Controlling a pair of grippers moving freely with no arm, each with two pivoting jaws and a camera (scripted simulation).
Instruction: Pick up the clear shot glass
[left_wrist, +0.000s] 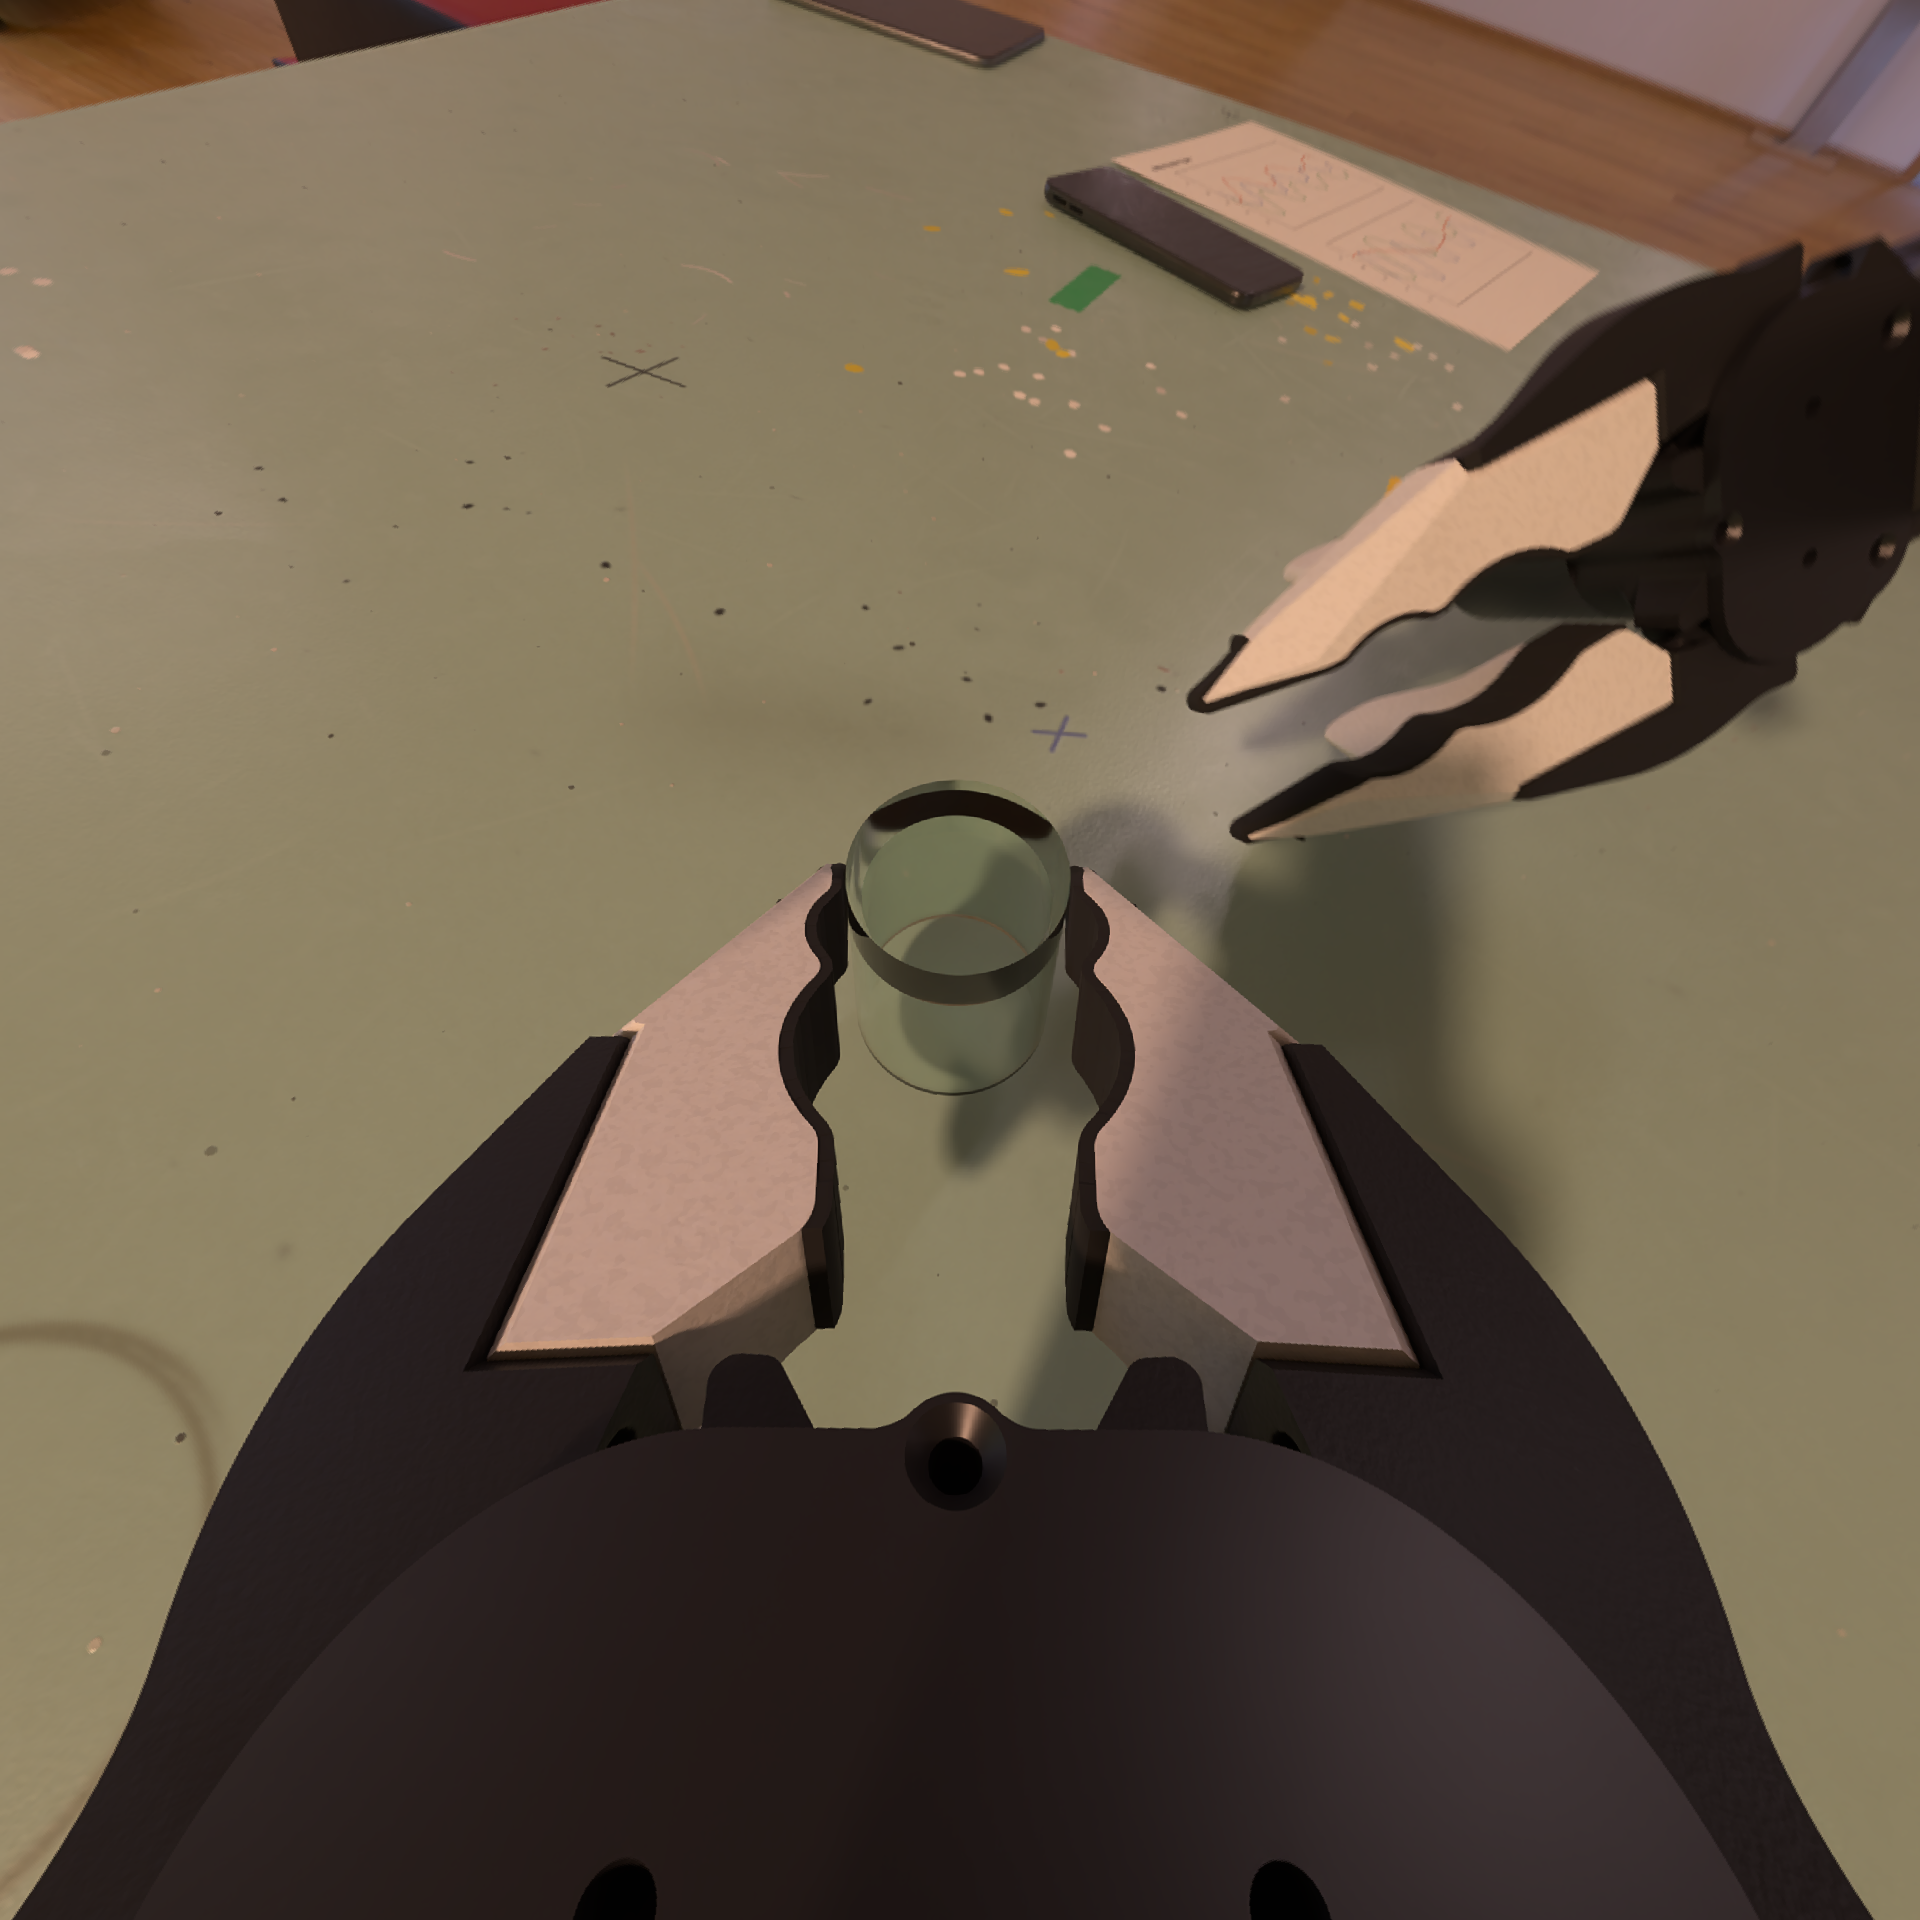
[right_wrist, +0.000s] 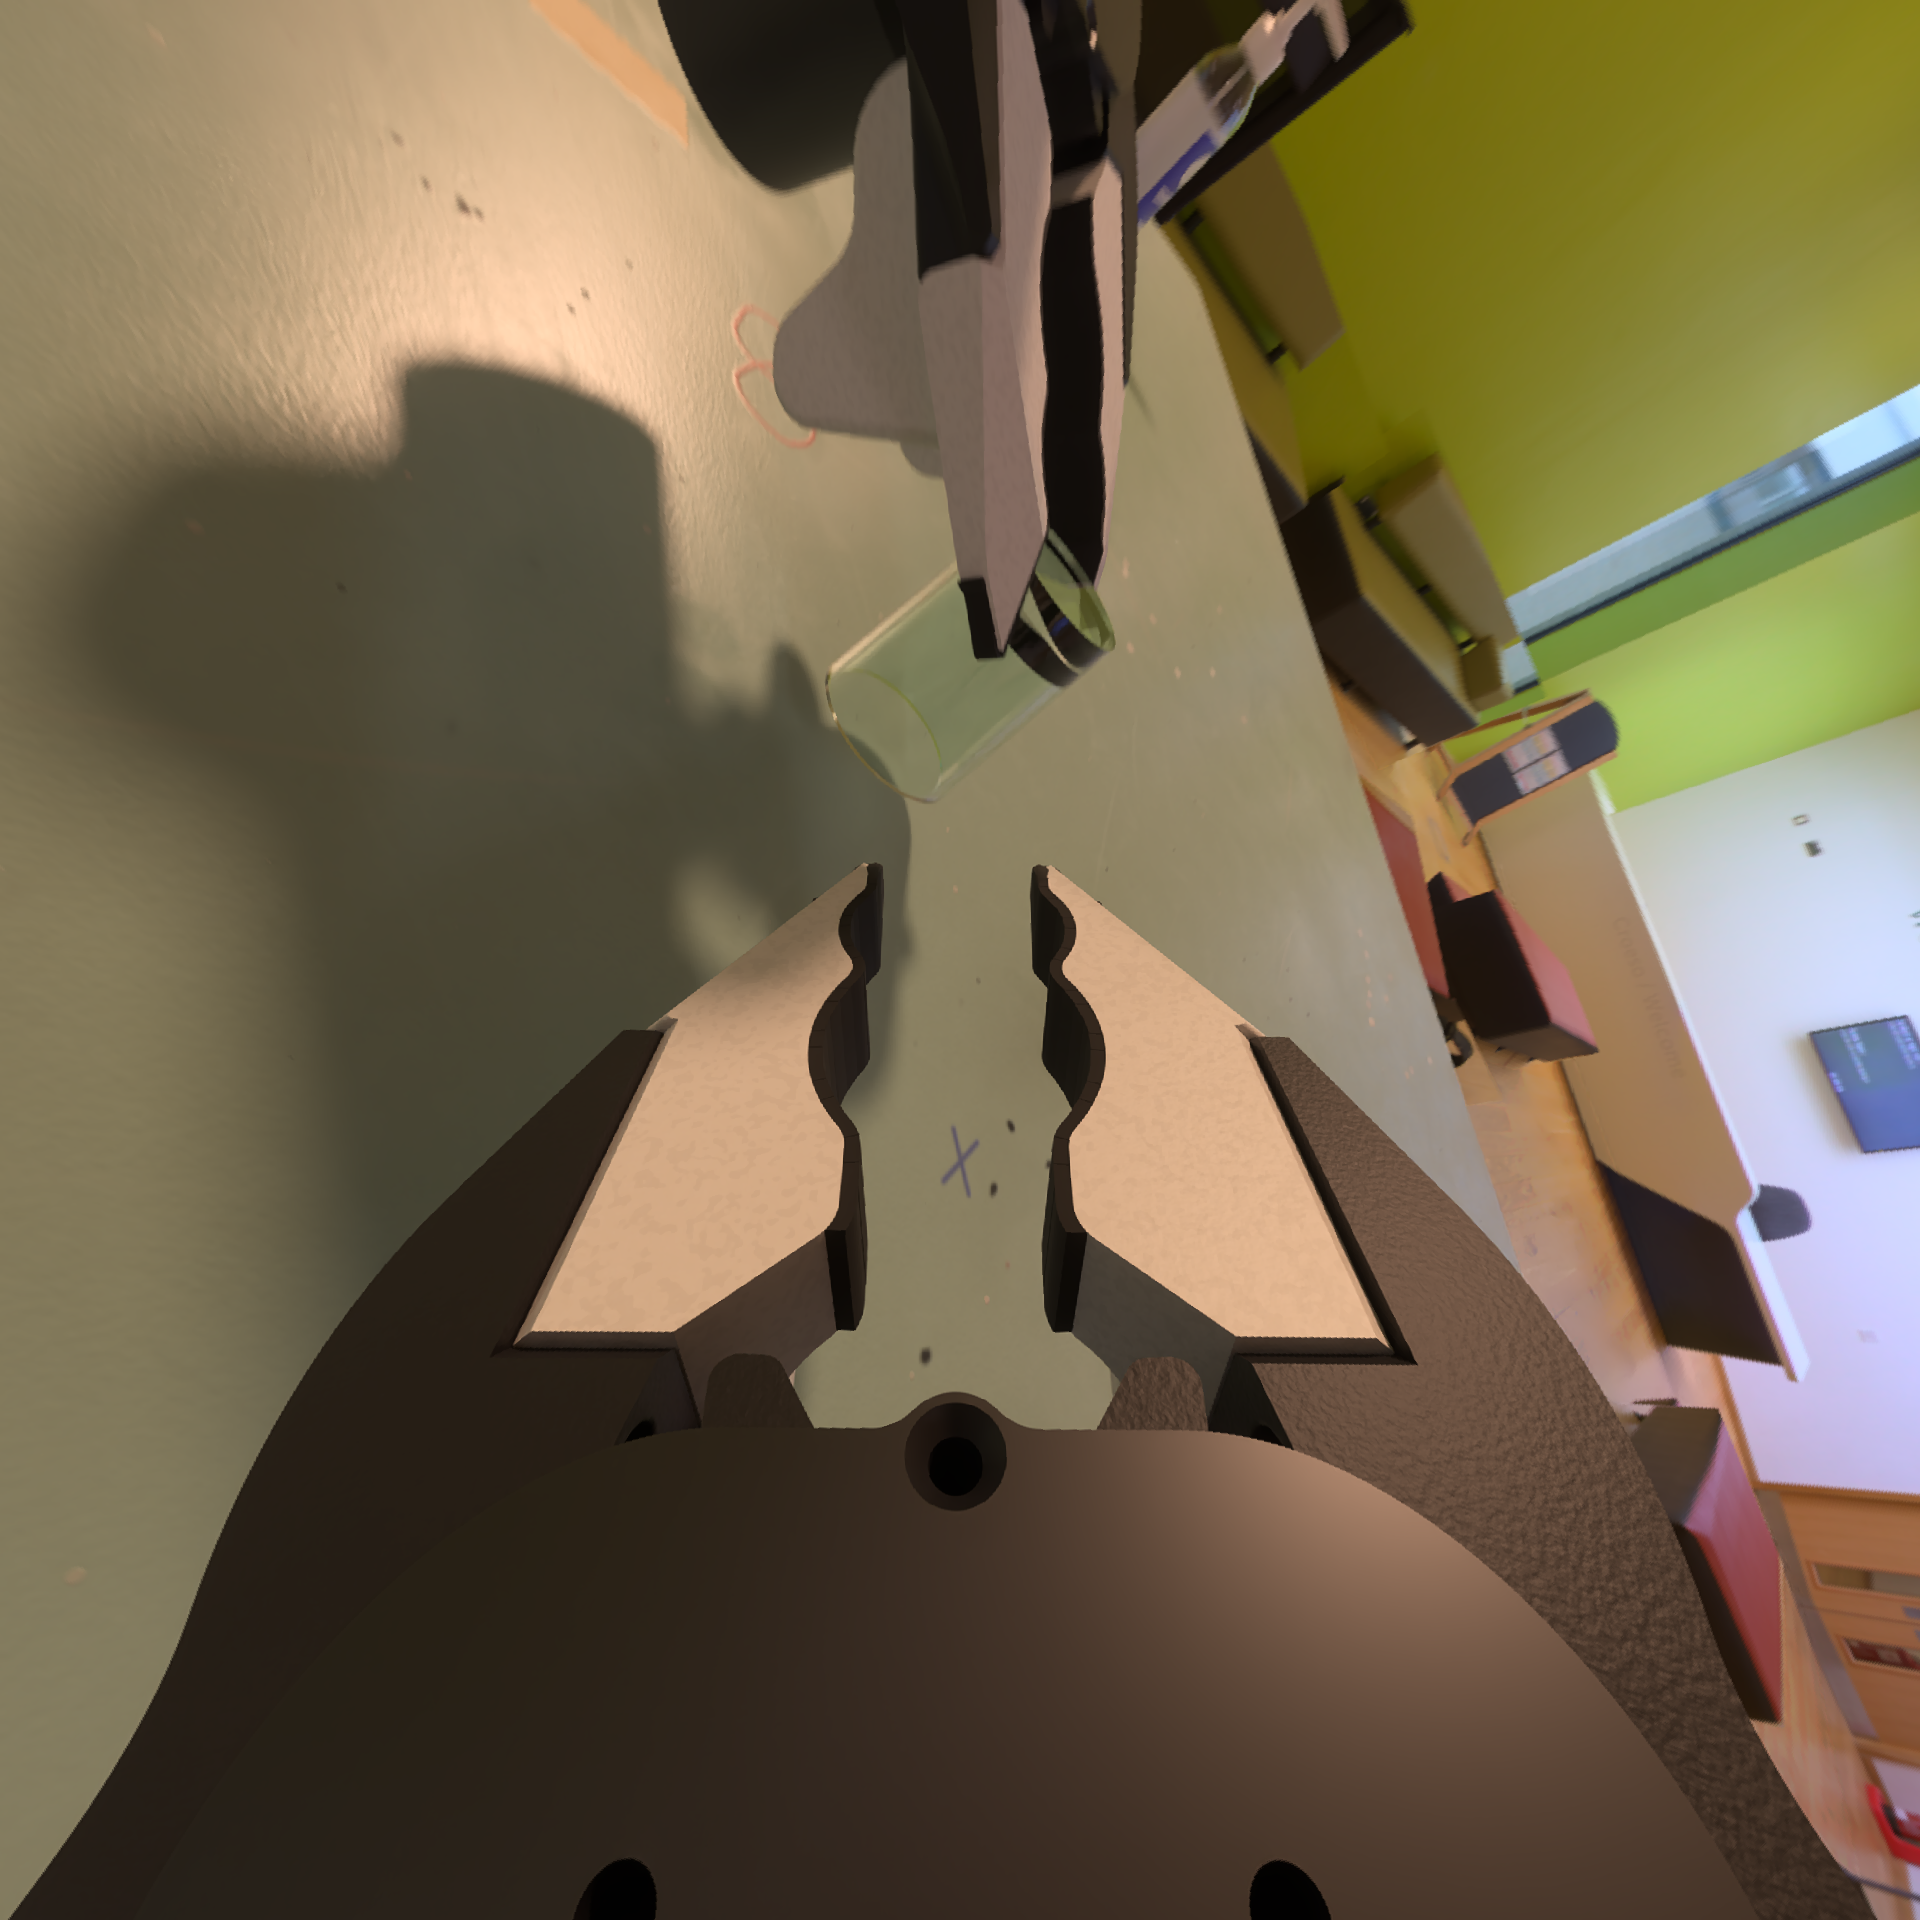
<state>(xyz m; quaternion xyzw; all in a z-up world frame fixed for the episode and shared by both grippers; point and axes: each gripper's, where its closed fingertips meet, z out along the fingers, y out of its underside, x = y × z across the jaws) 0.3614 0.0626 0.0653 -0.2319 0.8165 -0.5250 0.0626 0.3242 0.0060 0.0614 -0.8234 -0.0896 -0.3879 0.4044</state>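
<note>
the left claw (left_wrist: 956, 883) pinches the clear shot glass (left_wrist: 951, 966), maybe just off the green bench (left_wrist: 416, 727); the right claw (right_wrist: 956, 883) hangs open nearby

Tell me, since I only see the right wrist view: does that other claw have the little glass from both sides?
Observer: Yes. The left gripper has one finger against each side of the clear shot glass, near its rim.
Operator: Is anything in the glass?
Observer: It looks empty. The left wrist view looks down to its bottom.
Operator: What else is around?
Observer: A dark phone lies far behind it, beside a printed sheet.
</note>
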